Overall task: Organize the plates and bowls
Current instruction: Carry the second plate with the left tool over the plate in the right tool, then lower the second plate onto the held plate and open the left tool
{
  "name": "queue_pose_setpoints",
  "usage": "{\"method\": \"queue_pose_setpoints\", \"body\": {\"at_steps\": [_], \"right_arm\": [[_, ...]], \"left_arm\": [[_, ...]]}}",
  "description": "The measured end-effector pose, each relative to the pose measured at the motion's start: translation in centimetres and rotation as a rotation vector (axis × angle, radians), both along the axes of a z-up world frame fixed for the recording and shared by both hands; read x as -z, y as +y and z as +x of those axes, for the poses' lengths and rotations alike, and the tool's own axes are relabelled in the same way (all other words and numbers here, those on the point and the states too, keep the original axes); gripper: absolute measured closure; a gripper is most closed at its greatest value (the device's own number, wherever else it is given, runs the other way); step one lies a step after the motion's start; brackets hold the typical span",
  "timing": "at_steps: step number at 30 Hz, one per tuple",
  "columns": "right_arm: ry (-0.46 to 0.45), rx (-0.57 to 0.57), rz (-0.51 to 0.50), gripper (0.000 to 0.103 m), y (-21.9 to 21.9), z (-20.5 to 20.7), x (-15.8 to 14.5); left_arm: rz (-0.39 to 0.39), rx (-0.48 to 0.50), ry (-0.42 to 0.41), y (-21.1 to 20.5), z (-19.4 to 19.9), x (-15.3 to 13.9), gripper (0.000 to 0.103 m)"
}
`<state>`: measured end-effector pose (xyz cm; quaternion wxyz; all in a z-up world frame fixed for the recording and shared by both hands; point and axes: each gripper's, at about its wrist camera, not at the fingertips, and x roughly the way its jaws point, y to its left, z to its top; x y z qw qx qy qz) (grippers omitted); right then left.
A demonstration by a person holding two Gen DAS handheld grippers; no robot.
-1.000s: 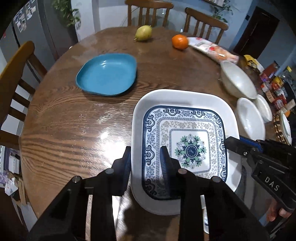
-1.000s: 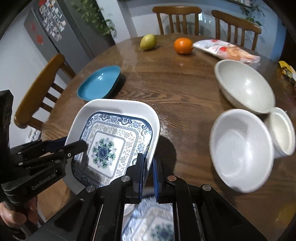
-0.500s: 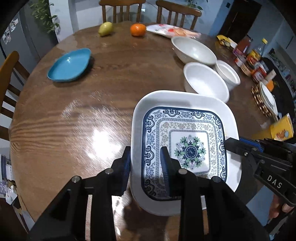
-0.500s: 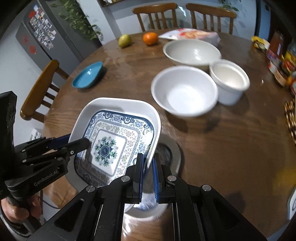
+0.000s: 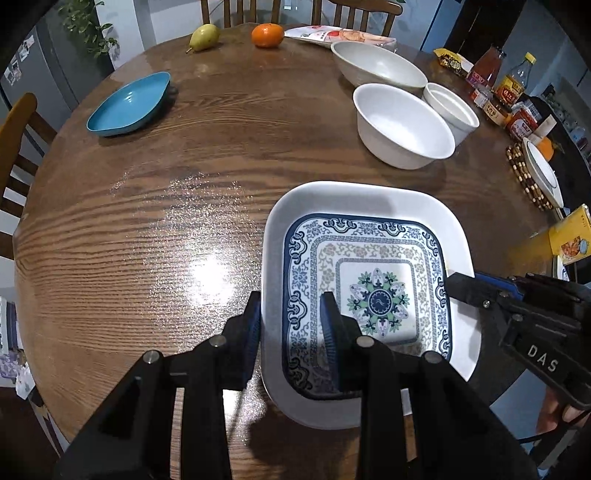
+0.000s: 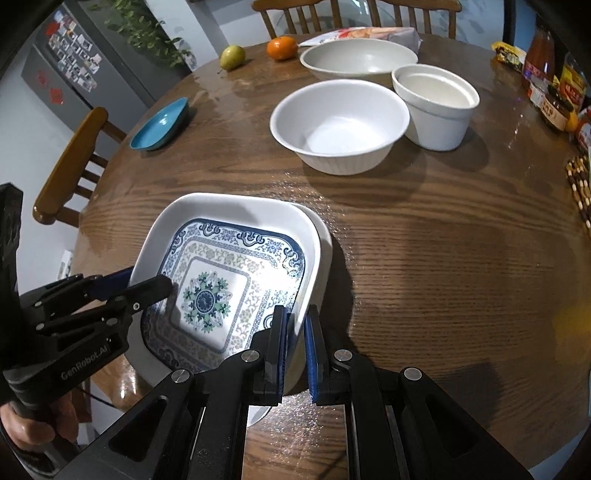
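A square white plate with a blue floral pattern [image 5: 369,236] [image 6: 221,236] hangs between both grippers, just above the round wooden table [image 5: 184,192]. My left gripper [image 5: 291,314] [image 6: 147,286] is shut on its left rim. At the opposite rim my right gripper [image 6: 295,321] [image 5: 458,288] is shut as well. Directly under the plate lies a second white plate [image 6: 327,254]; only its right edge shows, and I cannot tell whether the two touch. A blue plate [image 5: 129,105] [image 6: 160,123] sits at the far left. Three white bowls, wide [image 5: 376,66], medium [image 5: 402,125] and small [image 5: 450,110], cluster at the far right.
A pear [image 5: 203,37], an orange [image 5: 267,35] and a food packet [image 5: 340,35] lie at the table's far edge. Sauce bottles and jars [image 5: 509,92] and a beaded mat with a dish [image 5: 535,173] crowd the right side. Wooden chairs [image 6: 70,166] ring the table.
Both grippers carried the patterned plate sideways away from the blue plate and slightly down. It now hangs over the second plate near the table's front edge, with the white bowls closer.
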<state>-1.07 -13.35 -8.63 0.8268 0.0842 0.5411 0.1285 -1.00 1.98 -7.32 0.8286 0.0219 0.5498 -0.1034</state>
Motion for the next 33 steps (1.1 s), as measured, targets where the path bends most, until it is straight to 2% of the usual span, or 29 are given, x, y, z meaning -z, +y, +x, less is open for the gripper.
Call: {"method": "queue_pose_setpoints", "body": {"at_steps": [11,29,33], "right_arm": [[-0.017,-0.019,-0.039,0.092,0.5,-0.2,0.2],[-0.045,-0.028,-0.143,0.092,1.3,0.6,0.2],[-0.032,-0.024,-0.127,0.092,0.8,0.8,0.3]], "left_arm": [[0.017,-0.006,0.007,0.0,0.5,1.0,0.075],[0.032,0.012,-0.009,-0.7,0.8,0.8,0.073],[0.04,0.018,-0.021,-0.9,1.0,0.7,0.073]]}}
